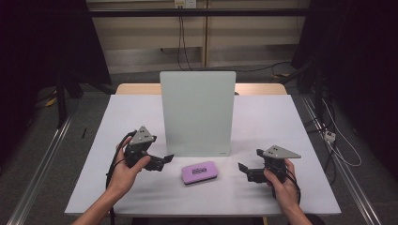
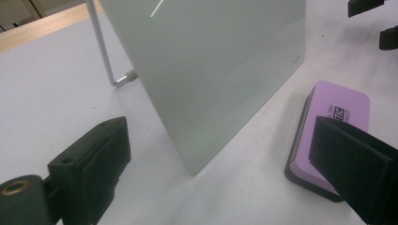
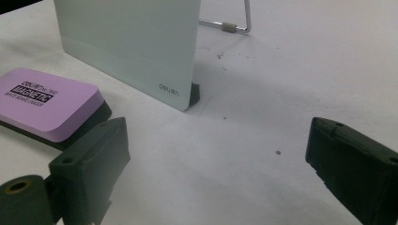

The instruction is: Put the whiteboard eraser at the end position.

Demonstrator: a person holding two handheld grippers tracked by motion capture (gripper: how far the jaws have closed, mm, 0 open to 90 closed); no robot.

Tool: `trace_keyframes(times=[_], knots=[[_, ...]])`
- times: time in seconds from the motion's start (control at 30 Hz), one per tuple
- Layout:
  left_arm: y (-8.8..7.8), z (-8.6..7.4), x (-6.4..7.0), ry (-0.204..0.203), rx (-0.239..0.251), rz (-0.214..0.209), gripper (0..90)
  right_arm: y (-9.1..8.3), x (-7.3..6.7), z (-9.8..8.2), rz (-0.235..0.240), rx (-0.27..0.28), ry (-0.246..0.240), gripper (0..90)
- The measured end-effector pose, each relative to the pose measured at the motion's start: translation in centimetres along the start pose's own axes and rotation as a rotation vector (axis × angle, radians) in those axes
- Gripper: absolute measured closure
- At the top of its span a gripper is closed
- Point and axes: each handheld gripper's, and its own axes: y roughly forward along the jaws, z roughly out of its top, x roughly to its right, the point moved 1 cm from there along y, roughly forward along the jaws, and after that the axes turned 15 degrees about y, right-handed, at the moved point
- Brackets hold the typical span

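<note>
A pale green glass board (image 1: pixel 197 112) stands upright on a wire stand in the middle of the white table (image 1: pixel 141 197). A purple magnetic eraser (image 1: pixel 199 171) lies flat in front of it. My left gripper (image 1: pixel 164 161) is just left of the eraser, open, its jaws wide apart and empty. In the left gripper view the board (image 2: pixel 211 70) and the eraser (image 2: pixel 333 122) lie ahead. My right gripper (image 1: pixel 243 169) sits right of the eraser, open and empty. The right gripper view has the eraser (image 3: pixel 47 103) at left and the board's corner (image 3: pixel 141 51) ahead.
The board's wire stand (image 3: pixel 234 23) props it from behind. The table's front edge runs close under my hands. Cables (image 1: pixel 338 145) lie on the floor to the right, and dark curtains hang on both sides.
</note>
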Motion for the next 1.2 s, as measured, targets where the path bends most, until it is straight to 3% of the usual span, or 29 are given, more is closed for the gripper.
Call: trace_keyframes(times=[0.3,0.5,0.67,0.73,0.87,1.03,1.2], knots=[[-1.4,-2.0,-0.3,-0.046,-0.002,0.037,6.0,0.0,0.0,0.0,-0.001,-0.001,-0.001,6.7],[-2.5,-3.1,0.0,-0.052,-0.017,0.047,6.0,0.0,0.0,0.0,-0.002,0.0,-0.001,6.7],[-3.1,-4.2,0.0,-0.094,-0.017,0.106,5.9,0.0,0.0,0.0,-0.004,0.0,-0.003,6.7],[-3.3,-4.9,-0.1,-0.13,0.003,0.101,6.0,0.0,0.0,0.0,-0.005,-0.001,-0.001,6.7],[-3.6,-5.9,0.0,-0.149,-0.008,0.108,5.9,-0.1,0.0,0.0,-0.007,-0.001,-0.002,6.6],[-3.8,-6.9,1.0,-0.151,-0.013,0.1,6.0,-0.2,0.1,-0.1,-0.011,0.003,0.0,6.7],[-3.8,-7.0,1.0,-0.159,0.005,0.121,6.0,-0.3,0.2,-0.1,-0.014,0.001,-0.002,6.6]])
